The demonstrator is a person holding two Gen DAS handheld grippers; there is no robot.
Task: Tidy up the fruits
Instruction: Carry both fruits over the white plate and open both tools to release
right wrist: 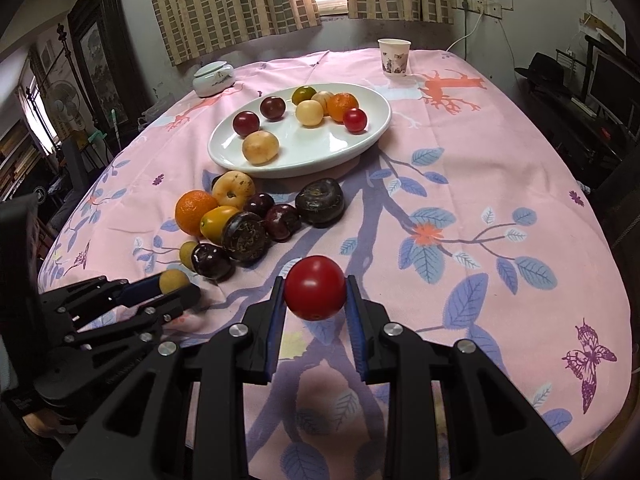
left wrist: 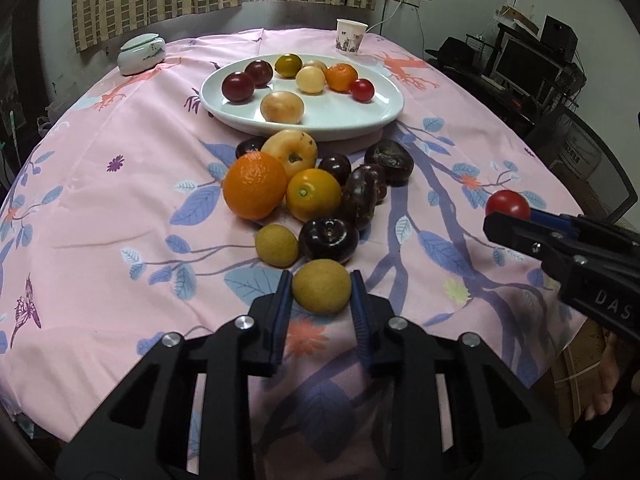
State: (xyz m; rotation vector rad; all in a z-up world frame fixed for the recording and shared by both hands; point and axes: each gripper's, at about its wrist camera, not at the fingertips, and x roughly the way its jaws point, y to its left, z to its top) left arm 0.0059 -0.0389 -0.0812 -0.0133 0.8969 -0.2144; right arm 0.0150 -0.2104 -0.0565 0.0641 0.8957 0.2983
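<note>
My left gripper is shut on a small yellow-green fruit, held just above the cloth at the near end of the fruit pile; it also shows in the right wrist view. My right gripper is shut on a red tomato, seen at the right in the left wrist view. A white oval plate holds several fruits. Before it lies a pile with an orange, a yellow fruit and dark plums.
A paper cup and a white lidded jar stand at the table's far side. A pink flowered cloth covers the round table. A desk with a monitor stands to the right.
</note>
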